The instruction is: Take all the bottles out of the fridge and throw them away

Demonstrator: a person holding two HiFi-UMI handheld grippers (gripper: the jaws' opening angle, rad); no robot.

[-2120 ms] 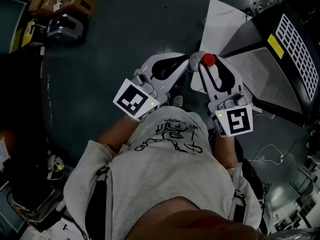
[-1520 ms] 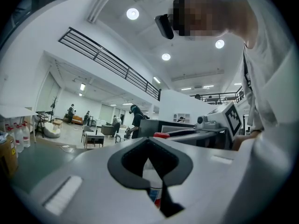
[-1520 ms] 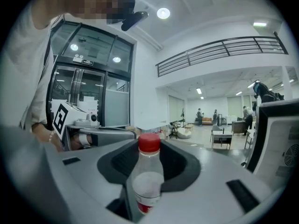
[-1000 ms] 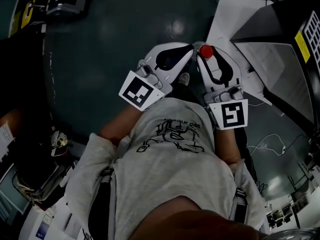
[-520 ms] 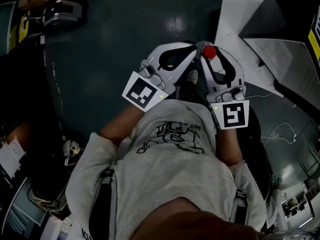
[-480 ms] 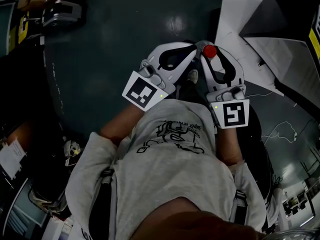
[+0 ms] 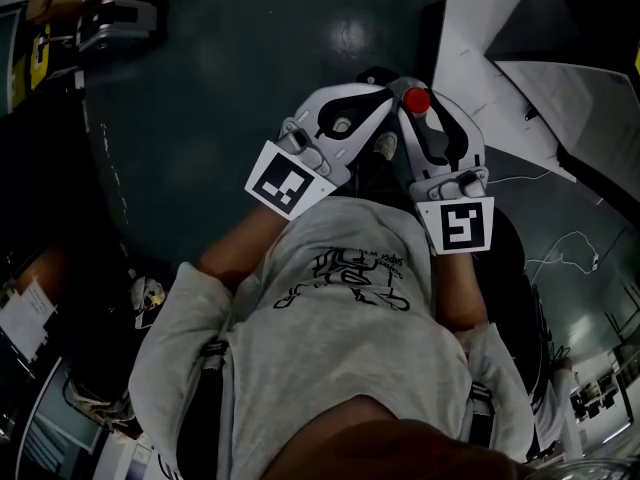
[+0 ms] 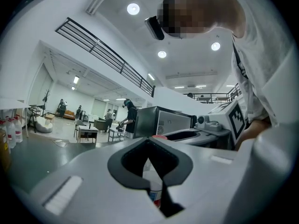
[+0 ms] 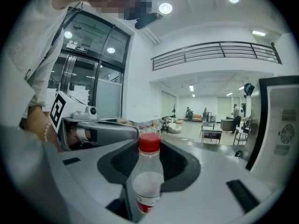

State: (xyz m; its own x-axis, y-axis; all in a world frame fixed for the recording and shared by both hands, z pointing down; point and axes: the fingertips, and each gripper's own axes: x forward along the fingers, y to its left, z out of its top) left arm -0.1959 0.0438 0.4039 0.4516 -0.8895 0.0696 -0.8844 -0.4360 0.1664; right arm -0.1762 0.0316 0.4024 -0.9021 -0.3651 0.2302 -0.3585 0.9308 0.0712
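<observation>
A clear plastic bottle (image 9: 148, 176) with a red cap (image 7: 417, 99) and a red label stands upright between the jaws of my right gripper (image 7: 415, 93), which is shut on its body. My left gripper (image 7: 383, 94) is held right beside it, tip to tip, in front of the person's chest. Its jaws meet at the tips and hold nothing. In the left gripper view the same bottle (image 8: 156, 192) shows through the slit behind the left gripper (image 8: 150, 141). In the right gripper view the left gripper (image 9: 100, 132) lies at the left.
A black fridge-like cabinet (image 7: 590, 28) stands at the upper right, with white sheets (image 7: 480, 38) on the dark floor beside it. Cables (image 7: 560, 248) trail at the right. Boxes and gear (image 7: 90, 8) sit at the upper left. People stand far off in the hall.
The cabinet and white sheets have slid toward the upper right of the head view. Both grippers stay together before the chest, with the bottle still in the right one.
</observation>
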